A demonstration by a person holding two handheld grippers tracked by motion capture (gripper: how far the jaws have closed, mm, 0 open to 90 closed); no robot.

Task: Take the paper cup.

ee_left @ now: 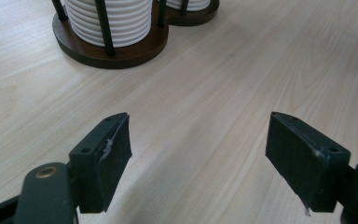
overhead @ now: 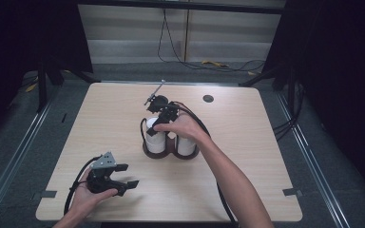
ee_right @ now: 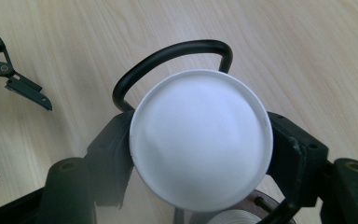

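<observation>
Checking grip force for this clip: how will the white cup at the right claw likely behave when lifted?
The white cup looks thin-walled and light, so it would probably flex or crush under a hard squeeze. Its smooth round rim might slip between the right claw pads. The stack beneath may cling.

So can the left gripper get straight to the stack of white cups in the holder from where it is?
Probably yes: the left gripper is open, with bare table between it and the cup stack.

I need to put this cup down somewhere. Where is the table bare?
Bare wood lies right of the holder and between it and the left gripper. It is crowded at the holder, where the right gripper grips a white cup.
</observation>
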